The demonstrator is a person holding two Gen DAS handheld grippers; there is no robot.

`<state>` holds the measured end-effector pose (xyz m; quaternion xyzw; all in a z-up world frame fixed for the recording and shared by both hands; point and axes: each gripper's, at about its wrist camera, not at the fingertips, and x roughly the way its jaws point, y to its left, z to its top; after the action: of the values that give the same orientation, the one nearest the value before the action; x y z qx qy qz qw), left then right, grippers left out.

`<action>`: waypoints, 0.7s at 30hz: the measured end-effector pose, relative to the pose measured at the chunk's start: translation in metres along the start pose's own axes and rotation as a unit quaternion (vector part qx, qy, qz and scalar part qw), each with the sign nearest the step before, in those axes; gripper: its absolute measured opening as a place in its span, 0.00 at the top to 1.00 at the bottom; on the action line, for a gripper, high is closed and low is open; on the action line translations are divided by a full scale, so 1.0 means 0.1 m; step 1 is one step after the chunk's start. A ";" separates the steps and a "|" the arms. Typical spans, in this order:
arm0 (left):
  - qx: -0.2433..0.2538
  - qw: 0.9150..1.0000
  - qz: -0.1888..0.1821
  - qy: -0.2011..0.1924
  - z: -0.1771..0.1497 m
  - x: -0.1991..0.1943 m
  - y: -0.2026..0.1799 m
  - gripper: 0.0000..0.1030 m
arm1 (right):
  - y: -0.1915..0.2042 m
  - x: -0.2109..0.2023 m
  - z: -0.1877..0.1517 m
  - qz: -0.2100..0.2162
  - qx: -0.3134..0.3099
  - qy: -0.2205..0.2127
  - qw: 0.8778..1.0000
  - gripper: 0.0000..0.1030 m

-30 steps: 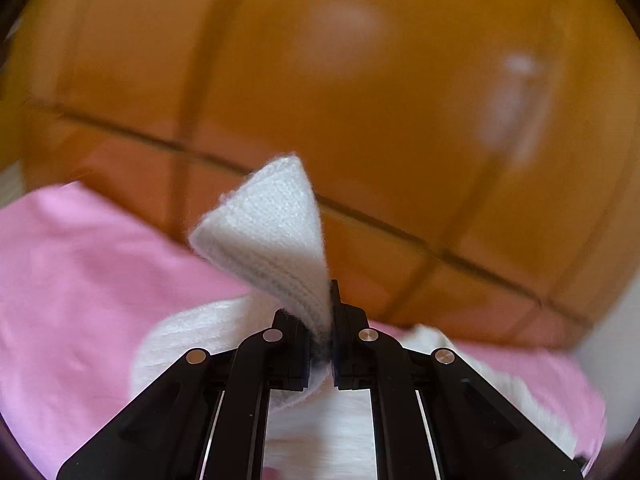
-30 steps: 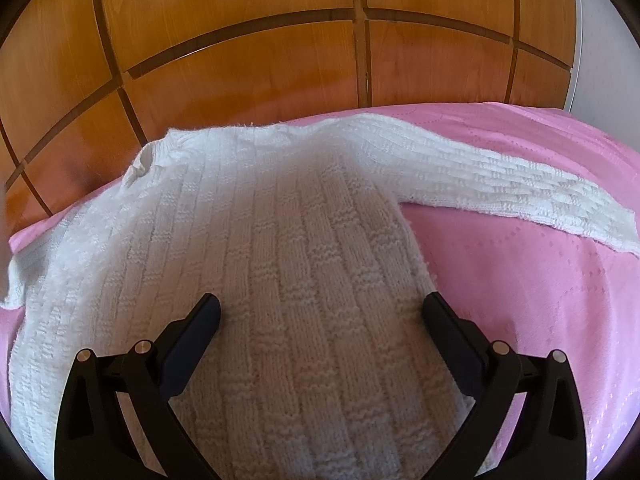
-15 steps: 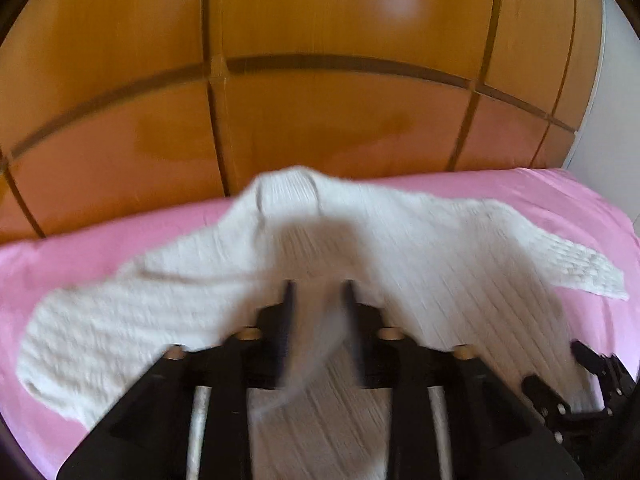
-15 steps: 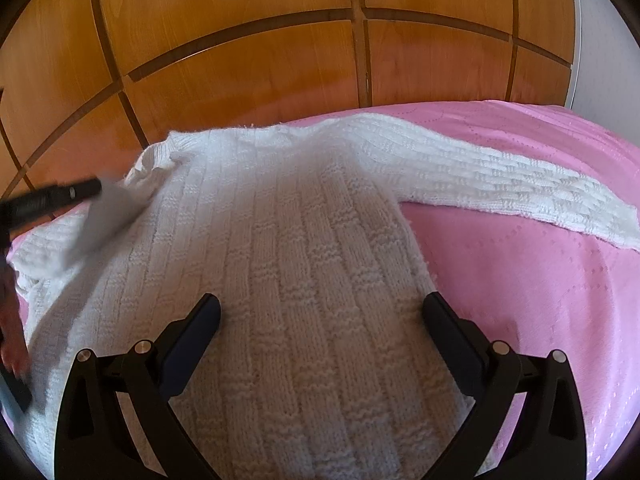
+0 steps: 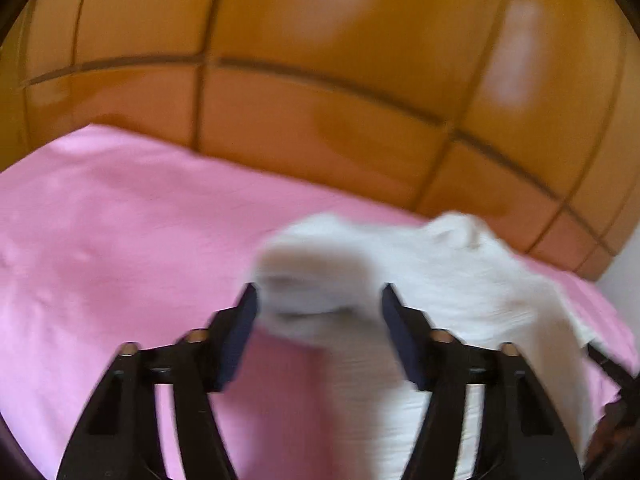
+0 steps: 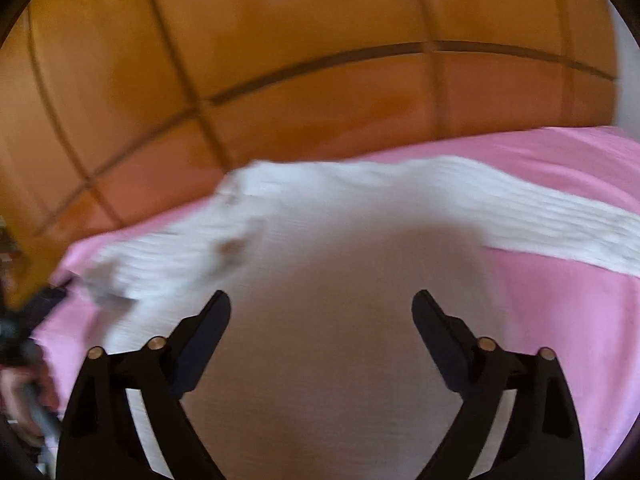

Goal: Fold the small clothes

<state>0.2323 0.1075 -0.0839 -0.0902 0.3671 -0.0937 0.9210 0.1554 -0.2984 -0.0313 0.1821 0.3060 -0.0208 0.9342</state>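
Only right-wrist view shows the white knit sweater [image 6: 340,280] body spread on pink bedspread [image 6: 560,320], right gripper [image 6: 320,312] jaws wide, just narrowing, left gripper [image 5: 318,304] jaws just opening, blurred sleeve between, bare pink leftward, wooden headboard [image 5: 320,120] behind.

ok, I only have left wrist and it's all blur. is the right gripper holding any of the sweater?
Observer: No. The right gripper is open above the sweater body, with nothing pinched between its pads. Its jaws have just been closing a little.
Operator: right sleeve folded in?
Observer: Not yet. That sleeve lies stretched out flat on the pink cover, away from the body.
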 end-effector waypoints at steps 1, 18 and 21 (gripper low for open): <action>0.002 1.000 0.005 0.013 0.01 0.04 0.05 0.48 | 0.08 0.06 0.05 0.023 0.002 0.010 1.000 0.22; 0.078 0.995 0.041 0.040 0.22 0.72 -0.21 0.81 | 0.77 1.22 0.61 0.076 0.047 0.124 0.988 0.94; 0.057 0.994 0.092 -0.010 0.28 0.57 -0.21 0.96 | 0.90 0.78 0.87 0.103 0.021 0.031 0.994 0.94</action>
<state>0.2903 0.0766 -0.0965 -0.0047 0.3588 -0.0281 0.9330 0.2813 -0.2401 0.0183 0.2332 0.3142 0.0748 0.9172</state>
